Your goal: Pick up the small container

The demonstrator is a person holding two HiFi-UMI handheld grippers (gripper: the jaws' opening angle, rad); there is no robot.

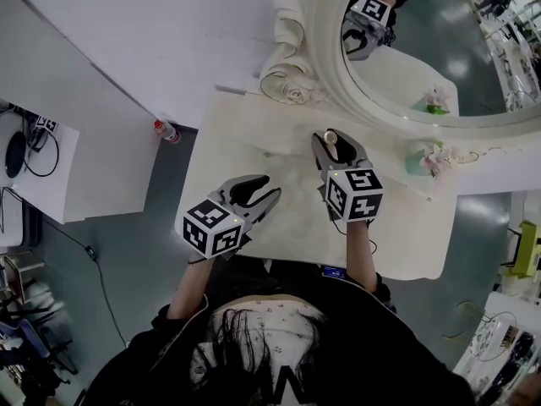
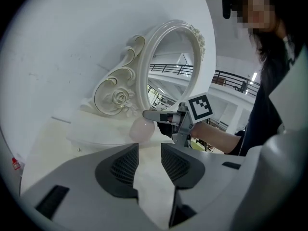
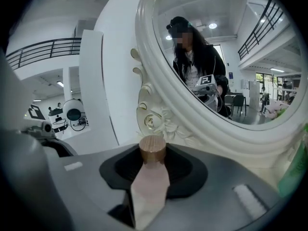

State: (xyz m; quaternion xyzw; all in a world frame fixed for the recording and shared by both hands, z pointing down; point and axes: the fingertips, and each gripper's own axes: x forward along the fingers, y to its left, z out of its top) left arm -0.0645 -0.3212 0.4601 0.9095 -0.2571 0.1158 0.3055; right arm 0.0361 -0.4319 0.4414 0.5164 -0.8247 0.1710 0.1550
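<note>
Head view, looking steeply down on a pale dressing table (image 1: pixel 287 239) with a white, ornately framed oval mirror (image 1: pixel 325 66) along the upper right of the frame.

Right gripper (image 1: pixel 336 139), centre of the frame: its jaws point toward the top of the picture, at the mirror, and are closed on the small container (image 1: pixel 338 143), which fills the gap between them. In the right gripper view the container (image 3: pixel 150 189) sits at lower centre. Its long axis runs up and down the picture, with the pink body passing down between the dark pads (image 3: pixel 185 170). The round bronze cap (image 3: pixel 152 149) is uppermost, its flat top facing up and slightly toward the camera, just before the carved rose of the mirror frame (image 3: pixel 154 119). In the left gripper view the container's rounded pink body (image 2: pixel 143 130) shows at mid-frame, just under the tip of the right gripper (image 2: pixel 147 114). Whether its base rests on the table cannot be told.

Left gripper (image 1: pixel 269 189), left of centre and lower in the head view: its jaws point toward the upper right. In its own view the left gripper (image 2: pixel 149 150) has its jaws parted, with only bare table surface between them.

Also shown are a teal pot of pale flowers (image 1: pixel 425 159) at the right, on the table by the mirror's rim, and a small red-topped bottle (image 1: pixel 166 130) on the grey floor beyond the table's left edge.
</note>
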